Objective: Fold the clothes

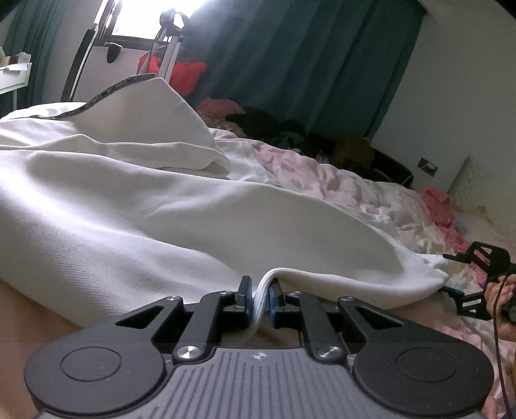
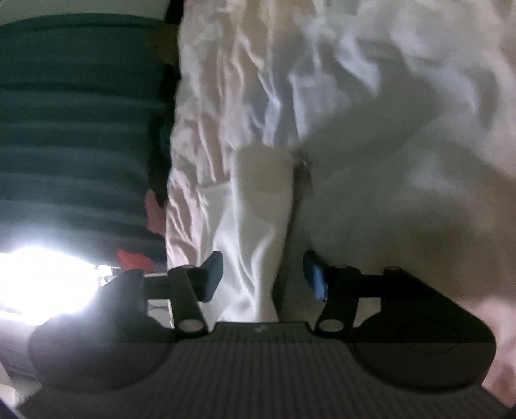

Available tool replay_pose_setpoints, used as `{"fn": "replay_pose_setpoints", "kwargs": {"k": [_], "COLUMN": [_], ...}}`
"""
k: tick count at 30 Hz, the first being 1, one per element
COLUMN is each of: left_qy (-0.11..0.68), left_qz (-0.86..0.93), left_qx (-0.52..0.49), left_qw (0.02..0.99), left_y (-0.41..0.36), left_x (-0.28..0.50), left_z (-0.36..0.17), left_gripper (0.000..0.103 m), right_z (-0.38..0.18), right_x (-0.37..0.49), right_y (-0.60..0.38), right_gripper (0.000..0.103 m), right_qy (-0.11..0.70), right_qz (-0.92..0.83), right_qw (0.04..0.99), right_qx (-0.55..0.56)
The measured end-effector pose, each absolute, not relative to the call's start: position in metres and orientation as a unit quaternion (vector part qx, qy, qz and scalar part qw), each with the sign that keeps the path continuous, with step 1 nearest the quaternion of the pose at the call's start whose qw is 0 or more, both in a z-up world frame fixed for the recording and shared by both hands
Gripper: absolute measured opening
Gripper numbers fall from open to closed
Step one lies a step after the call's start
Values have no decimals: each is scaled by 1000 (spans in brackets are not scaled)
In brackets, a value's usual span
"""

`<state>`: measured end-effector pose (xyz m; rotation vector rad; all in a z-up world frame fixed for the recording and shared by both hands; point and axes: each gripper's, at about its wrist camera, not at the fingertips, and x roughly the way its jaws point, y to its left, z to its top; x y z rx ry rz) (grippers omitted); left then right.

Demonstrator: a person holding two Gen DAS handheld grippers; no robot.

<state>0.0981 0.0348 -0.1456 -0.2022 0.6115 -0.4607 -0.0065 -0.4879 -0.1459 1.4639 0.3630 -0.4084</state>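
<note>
A large white garment (image 1: 135,199) lies spread over the bed, with a dark-trimmed edge raised at the back. My left gripper (image 1: 260,296) is shut on the garment's near hem, which bunches up between the blue pads. My right gripper (image 2: 263,277) is open, turned on its side, with white cloth (image 2: 254,245) hanging between its spread fingers. The right gripper also shows at the right edge of the left wrist view (image 1: 477,283), held in a hand beside the garment's corner.
A pink patterned bedsheet (image 1: 338,183) covers the bed. Pink clothes (image 1: 438,206) lie at the right, and a pile of dark and red clothes (image 1: 258,119) at the back. Teal curtains (image 1: 306,58) and a bright window (image 1: 135,19) stand behind.
</note>
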Motion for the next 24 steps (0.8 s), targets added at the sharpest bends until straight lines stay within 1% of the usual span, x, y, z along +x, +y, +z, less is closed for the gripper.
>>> {"fn": "replay_pose_setpoints", "kwargs": {"k": [2,4,5,6,7,8,9,10,11,13,17,19,21,23,24], "left_qy": [296,295,294,293,293,292,291,289,288,284,262,255,258,273,282], "left_qz": [-223,-222,-223,-224,-225,-226,-226,-226,-226,-227,-245,-255,-263,-264,-263], "left_qx": [-98,-95,-95,-95,-95,-96,-96,-97,-98,-98,-107,-110,-114,-106,-100], "left_qw": [924,924,924,924,924,924,925,925,926,926,927,926,922,919,917], "left_y": [35,34,34,34,35,35,35,35,35,35,37,37,36,35,34], "left_x": [98,99,98,98,97,97,96,96,95,94,91,87,84,85,86], "left_z": [-146,-147,-147,-146,-146,-145,-145,-144,-143,-141,-132,-128,-128,-129,-130], "left_gripper": [11,11,11,12,12,12,12,13,13,13,13,13,13,13,13], "right_z": [-141,-142,-143,-144,-145,-145,-146,-146,-144,-138,-105,-89,-83,-93,-103], "right_x": [-1,6,13,20,27,33,38,43,42,33,6,-7,-14,-11,-8], "right_y": [-492,-498,-499,-501,-502,-503,-502,-502,-502,-501,-498,-491,-481,-479,-481], "right_gripper": [50,47,45,40,26,18,16,11,9,6,5,5,5,5,5], "right_qy": [148,131,141,157,172,189,207,224,224,202,107,76,85,137,166], "right_qz": [-183,-175,-178,-185,-191,-196,-202,-207,-208,-208,-211,-223,-265,-315,-331], "right_qw": [732,741,745,751,756,765,774,784,787,792,820,832,846,828,811], "right_qx": [639,635,627,615,603,584,563,541,535,538,521,502,455,443,454]}}
